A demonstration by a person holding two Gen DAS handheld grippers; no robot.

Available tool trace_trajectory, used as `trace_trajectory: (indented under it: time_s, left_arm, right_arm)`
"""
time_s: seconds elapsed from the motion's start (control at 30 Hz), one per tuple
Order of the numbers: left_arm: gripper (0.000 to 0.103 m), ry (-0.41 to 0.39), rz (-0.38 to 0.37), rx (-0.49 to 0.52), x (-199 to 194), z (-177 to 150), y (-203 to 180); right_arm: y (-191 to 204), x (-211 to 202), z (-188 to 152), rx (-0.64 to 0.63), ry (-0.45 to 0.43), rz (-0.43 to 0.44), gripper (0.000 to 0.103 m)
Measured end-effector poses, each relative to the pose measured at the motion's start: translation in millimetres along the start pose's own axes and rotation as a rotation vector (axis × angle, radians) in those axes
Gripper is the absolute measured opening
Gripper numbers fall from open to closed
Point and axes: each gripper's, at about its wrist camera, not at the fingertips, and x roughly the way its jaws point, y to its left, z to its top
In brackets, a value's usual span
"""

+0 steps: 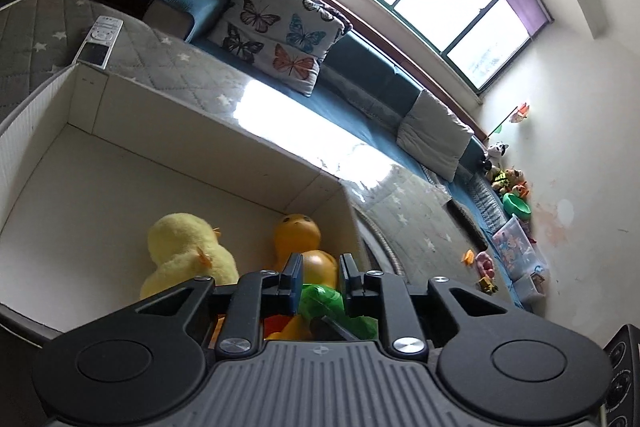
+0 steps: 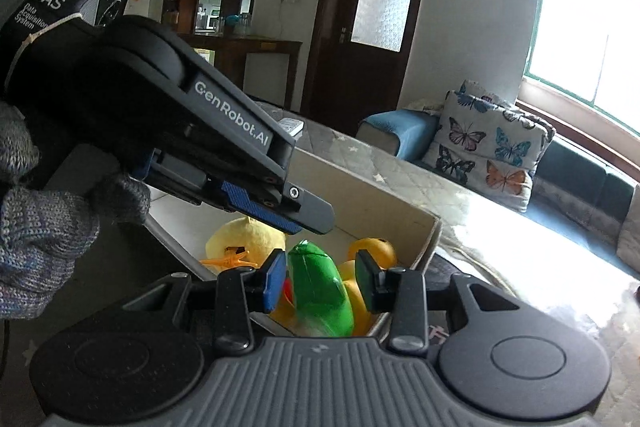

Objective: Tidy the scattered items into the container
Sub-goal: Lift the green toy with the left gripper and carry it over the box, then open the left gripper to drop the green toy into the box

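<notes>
Right claw [image 2: 320, 281] tight on green toy [image 2: 320, 295], left claw [image 1: 320, 267] narrow, both over box [image 2: 400, 213] rim.

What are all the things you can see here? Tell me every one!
box: 1, white, on the starry mat
plush duck: 1, yellow, in the box
orange duck: 1, in the box, beside the plush duck
green toy: 1, over the box
remote: 1, silver, on the mat behind the box
butterfly pillow: 1, white, on the sofa
sofa: 1, blue, under the window
toy pile: several, mixed colours, by the far wall
door: 1, brown, closed
left gripper: black, shut, empty, above the box
right gripper: black, fingers shut on the green toy
gloved hand: grey, holding the left gripper
</notes>
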Motion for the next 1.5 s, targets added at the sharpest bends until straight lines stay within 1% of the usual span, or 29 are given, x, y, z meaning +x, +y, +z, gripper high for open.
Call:
trace_trajectory:
  time_s: [0.13,0.27,0.43,0.6,0.67,0.8,0.83,1.13,1.2,1.23,1.27,1.4,1.43,1.47,1.5]
  left_arm:
    - [0.021,-0.004,0.016,-0.005,-0.3,-0.1,5.2]
    - [0.021,-0.016,0.025,-0.009,-5.9,-0.9,7.4]
    - [0.022,-0.024,0.032,0.016,-15.2,-6.0,2.4]
    - [0.023,-0.028,0.031,0.041,-25.9,-14.6,-4.6]
    - [0.023,-0.031,0.029,0.049,-30.5,-18.7,-7.1]
    - [0.024,-0.040,0.035,0.073,-40.6,-27.9,-11.0]
    - [0.024,-0.045,0.038,0.077,-43.7,-30.0,-12.0]
    - [0.027,-0.070,0.063,0.098,-64.2,-46.3,-12.2]
    - [0.027,-0.069,0.066,0.096,-66.8,-48.8,-10.4]
    - [0.027,-0.066,0.068,0.096,-68.0,-50.3,-8.8]
    - [0.027,-0.065,0.070,0.099,-69.0,-51.6,-8.0]
    - [0.029,-0.068,0.092,0.120,-75.4,-59.8,-7.7]
    - [0.029,-0.068,0.093,0.120,-77.0,-61.7,-7.0]
    - [0.029,-0.068,0.093,0.119,-78.5,-63.2,-6.3]
    - [0.029,-0.069,0.096,0.120,-80.2,-64.8,-6.0]
  right_arm:
    - [-0.2,2.2,-2.0,0.016,0.003,0.003,0.039]
    - [2.4,-6.6,-1.7,0.013,-0.010,0.000,0.039]
    - [3.8,-12.7,-1.9,0.017,-0.009,-0.005,0.039]
    - [6.6,-22.1,-6.0,0.048,-0.018,-0.011,0.040]
    - [6.7,-26.5,-7.5,0.071,-0.022,-0.014,0.044]
    - [7.6,-37.9,-12.3,0.103,-0.030,-0.018,0.047]
    - [7.4,-39.7,-13.4,0.111,-0.031,-0.020,0.051]
    - [9.4,-56.1,-22.3,0.181,-0.023,-0.016,0.052]
    - [11.6,-58.1,-23.6,0.187,-0.017,-0.014,0.056]
    - [12.9,-59.3,-24.2,0.190,-0.015,-0.014,0.062]
    - [14.5,-60.5,-24.9,0.191,-0.015,-0.015,0.064]
    - [19.3,-63.3,-26.7,0.203,-0.007,-0.024,0.065]
    - [20.0,-63.9,-27.2,0.210,-0.003,-0.022,0.067]
    - [20.9,-64.3,-27.9,0.217,0.000,-0.020,0.073]
    - [22.3,-64.7,-28.6,0.220,0.002,-0.022,0.075]
